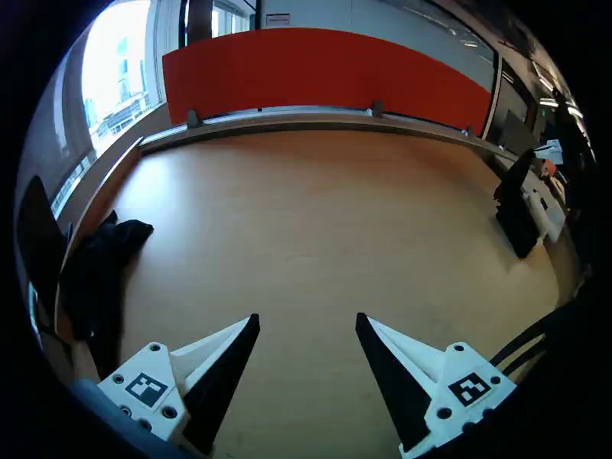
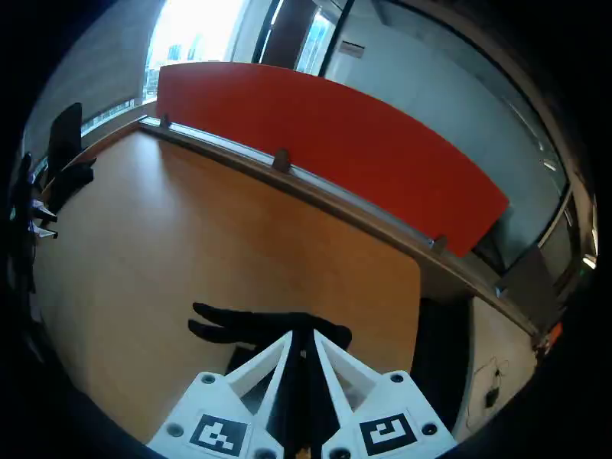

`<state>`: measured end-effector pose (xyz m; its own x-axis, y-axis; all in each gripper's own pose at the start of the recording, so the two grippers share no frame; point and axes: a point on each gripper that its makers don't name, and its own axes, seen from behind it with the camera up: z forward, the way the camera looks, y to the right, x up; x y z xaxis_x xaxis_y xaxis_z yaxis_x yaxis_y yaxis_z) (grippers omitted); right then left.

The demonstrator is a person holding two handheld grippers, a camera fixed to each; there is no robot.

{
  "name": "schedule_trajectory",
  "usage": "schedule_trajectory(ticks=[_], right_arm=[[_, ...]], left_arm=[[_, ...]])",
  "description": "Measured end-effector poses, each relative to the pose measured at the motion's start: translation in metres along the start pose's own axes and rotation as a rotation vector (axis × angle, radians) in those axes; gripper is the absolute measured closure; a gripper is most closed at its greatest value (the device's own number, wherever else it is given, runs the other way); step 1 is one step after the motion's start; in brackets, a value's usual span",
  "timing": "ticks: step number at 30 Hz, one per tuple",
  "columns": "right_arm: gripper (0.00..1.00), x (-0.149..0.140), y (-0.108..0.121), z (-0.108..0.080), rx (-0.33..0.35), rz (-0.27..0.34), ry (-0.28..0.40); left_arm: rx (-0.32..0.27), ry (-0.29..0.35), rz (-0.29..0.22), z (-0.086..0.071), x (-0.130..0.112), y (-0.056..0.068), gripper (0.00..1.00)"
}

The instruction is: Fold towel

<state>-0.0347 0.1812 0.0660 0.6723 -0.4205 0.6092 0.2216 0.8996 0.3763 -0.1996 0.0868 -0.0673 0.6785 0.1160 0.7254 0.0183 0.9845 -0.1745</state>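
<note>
Towel, dark, sits pinched in right gripper fingers; left gripper fingers gape above table.

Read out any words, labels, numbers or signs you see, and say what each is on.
None can be read.
Small white wall sign above the red divider panel: too blurred.
Black-and-white square markers on the white gripper fingers: patterns, not words.
Dark towel in the right gripper: no print visible.
</note>
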Motion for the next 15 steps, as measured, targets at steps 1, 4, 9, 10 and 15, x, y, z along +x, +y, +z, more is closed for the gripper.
schedule_trajectory(ticks=[1,4,9,10,15], right_arm=[[0.96,-0.007,0.001,-0.003,-0.003,0.008,-0.007],[0.96,-0.028,0.002,-0.010,-0.013,0.033,-0.028],[0.96,-0.064,-0.001,-0.021,-0.022,0.074,-0.065],[0.96,-0.072,-0.002,-0.024,-0.024,0.079,-0.074],[0.96,-0.100,-0.008,-0.031,-0.029,0.104,-0.104]], left_arm=[[-0.001,0.000,0.001,0.000,0.000,0.000,0.07],[-0.004,0.001,0.004,0.000,0.001,0.001,0.07],[-0.006,0.001,0.008,0.000,0.001,0.001,0.07],[-0.007,0.000,0.008,0.000,0.001,0.001,0.07],[-0.010,-0.002,0.013,0.001,0.000,0.002,0.07]])
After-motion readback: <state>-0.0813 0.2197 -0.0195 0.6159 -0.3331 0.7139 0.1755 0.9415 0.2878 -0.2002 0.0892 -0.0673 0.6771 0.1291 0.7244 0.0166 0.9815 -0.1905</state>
